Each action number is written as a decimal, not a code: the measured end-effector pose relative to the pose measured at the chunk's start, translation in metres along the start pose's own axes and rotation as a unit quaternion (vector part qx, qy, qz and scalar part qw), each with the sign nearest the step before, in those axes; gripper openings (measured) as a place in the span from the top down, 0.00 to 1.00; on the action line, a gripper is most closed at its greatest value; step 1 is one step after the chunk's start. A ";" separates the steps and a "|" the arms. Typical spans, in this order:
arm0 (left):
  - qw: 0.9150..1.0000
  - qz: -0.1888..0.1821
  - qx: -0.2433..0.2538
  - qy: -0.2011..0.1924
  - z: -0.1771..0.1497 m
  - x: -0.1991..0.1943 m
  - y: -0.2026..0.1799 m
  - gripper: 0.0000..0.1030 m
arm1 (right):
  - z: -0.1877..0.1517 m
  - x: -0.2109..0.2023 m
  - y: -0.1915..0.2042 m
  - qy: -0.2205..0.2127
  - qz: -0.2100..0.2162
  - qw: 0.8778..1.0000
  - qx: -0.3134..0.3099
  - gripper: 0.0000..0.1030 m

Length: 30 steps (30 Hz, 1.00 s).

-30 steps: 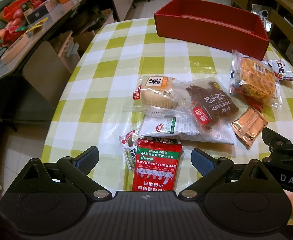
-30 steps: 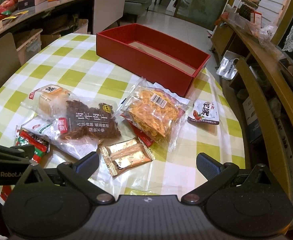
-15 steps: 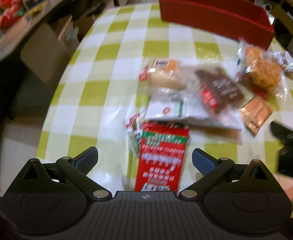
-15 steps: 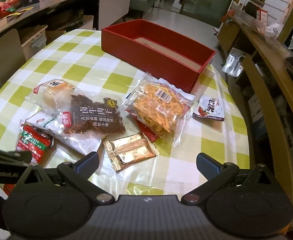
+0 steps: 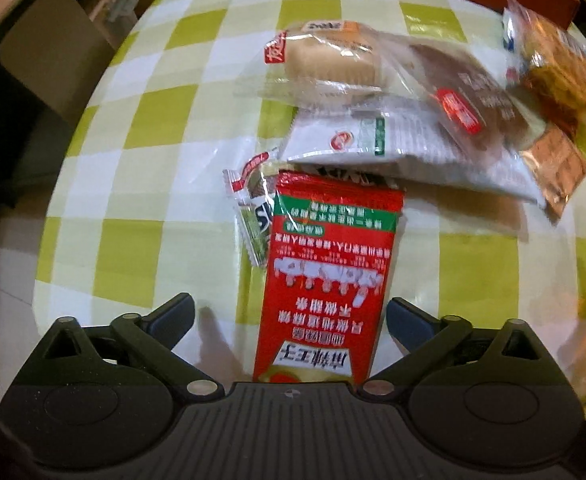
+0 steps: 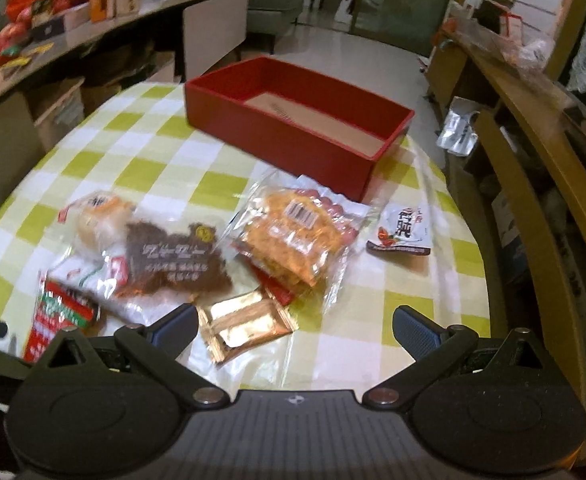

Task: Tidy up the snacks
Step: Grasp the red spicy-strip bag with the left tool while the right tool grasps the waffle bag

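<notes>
Several snack packets lie on a green-and-white checked table. A red and green packet point(image 5: 329, 280) lies between the open fingers of my left gripper point(image 5: 291, 318), untouched. Beyond it are a white packet point(image 5: 373, 144), a bun packet point(image 5: 329, 60), a dark jerky packet point(image 5: 465, 96) and a gold packet point(image 5: 557, 168). My right gripper point(image 6: 293, 326) is open above the table's near side, with the gold packet point(image 6: 249, 324) by its left finger. An orange waffle packet point(image 6: 293, 236) and a small white sachet point(image 6: 405, 232) lie ahead. The open red box point(image 6: 293, 144) stands at the far side.
The table edge curves away on the left, with the floor and cardboard boxes point(image 5: 53, 48) below. A wooden shelf unit point(image 6: 533, 160) stands close on the right. A cluttered counter point(image 6: 73, 20) runs along the back left.
My left gripper has dropped and moved forward, so the red and green packet now lies between its fingers. My right gripper has pulled up and back a little. Both stay open.
</notes>
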<state>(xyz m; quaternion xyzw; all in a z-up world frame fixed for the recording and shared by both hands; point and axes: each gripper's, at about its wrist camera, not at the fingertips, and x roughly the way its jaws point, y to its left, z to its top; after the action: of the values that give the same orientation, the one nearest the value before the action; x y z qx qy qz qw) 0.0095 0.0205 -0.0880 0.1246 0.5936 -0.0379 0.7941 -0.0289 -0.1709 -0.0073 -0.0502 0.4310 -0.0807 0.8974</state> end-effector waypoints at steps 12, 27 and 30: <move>0.998 -0.055 -0.014 0.013 0.012 0.000 0.020 0.37 | 0.026 0.011 -0.003 0.004 0.043 0.999 -0.003 0.00; 0.993 -0.108 -0.036 -0.021 0.027 -0.029 0.035 0.47 | 0.076 0.058 -0.048 0.019 0.051 0.994 0.093 0.00; 0.992 -0.118 -0.039 -0.036 0.033 -0.040 0.036 0.47 | 0.084 0.076 -0.044 0.047 0.067 0.992 0.101 0.00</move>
<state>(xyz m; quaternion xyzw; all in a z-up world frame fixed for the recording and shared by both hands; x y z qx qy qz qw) 0.0361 0.0436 -0.0355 0.0210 0.5761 -0.1131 0.8092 0.0792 -0.2270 -0.0059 0.0734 0.4651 -0.0656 0.8798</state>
